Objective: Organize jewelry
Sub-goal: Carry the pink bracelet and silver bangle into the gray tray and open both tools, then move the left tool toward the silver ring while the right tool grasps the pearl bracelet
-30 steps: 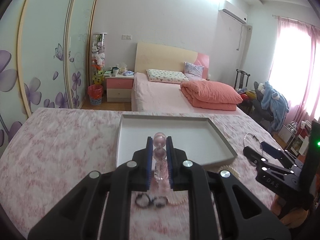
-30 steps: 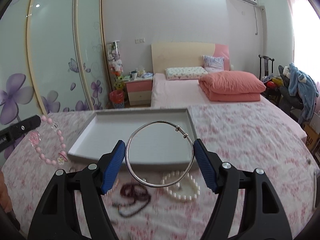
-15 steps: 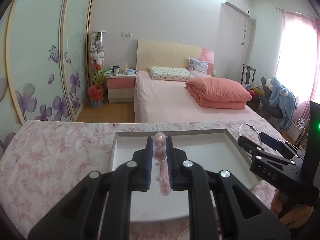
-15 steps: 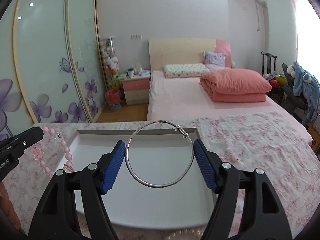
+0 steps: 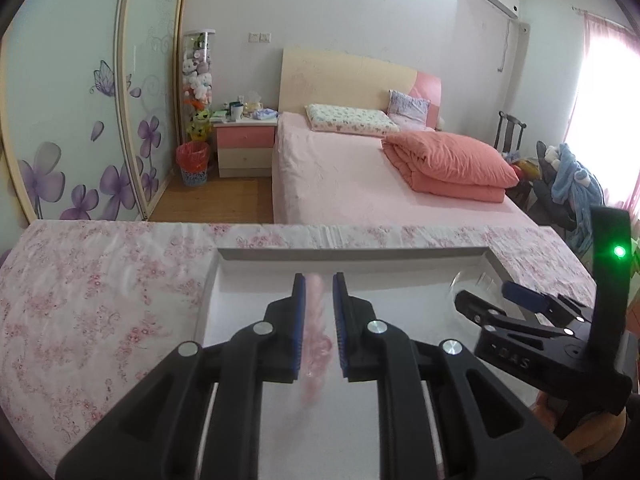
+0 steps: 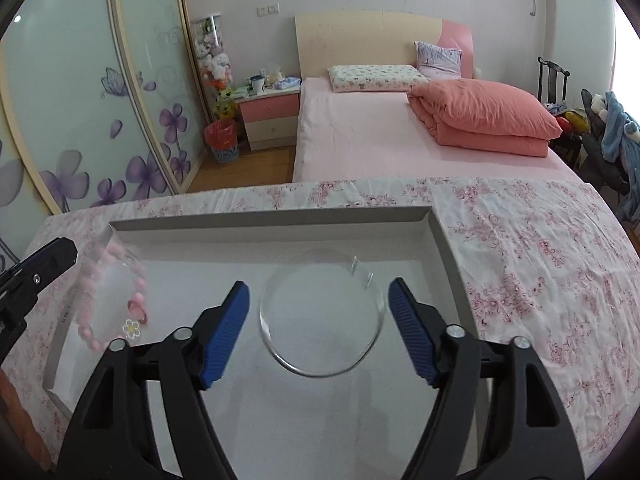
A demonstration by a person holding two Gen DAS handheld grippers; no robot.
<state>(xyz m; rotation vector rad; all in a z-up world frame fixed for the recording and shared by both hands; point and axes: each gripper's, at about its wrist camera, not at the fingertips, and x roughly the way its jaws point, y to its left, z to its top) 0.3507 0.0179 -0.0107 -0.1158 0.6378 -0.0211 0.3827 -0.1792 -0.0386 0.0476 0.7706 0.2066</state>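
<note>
My left gripper hangs over the grey tray; its jaws have parted a little and the pink bead bracelet is a falling blur between them. From the right wrist view the bracelet drops beside the left gripper's fingers. My right gripper is open over the tray, and the thin silver bangle is blurred between the blue pads, touching neither. The right gripper also shows in the left wrist view.
The tray lies on a table with a pink floral cloth. Beyond the table's far edge are a pink bed, a nightstand and sliding wardrobe doors.
Both grippers moved forward over the tray. The left jaws opened slightly and the pink bracelet is dropping. The right jaws widened and the silver bangle came free and is falling.
</note>
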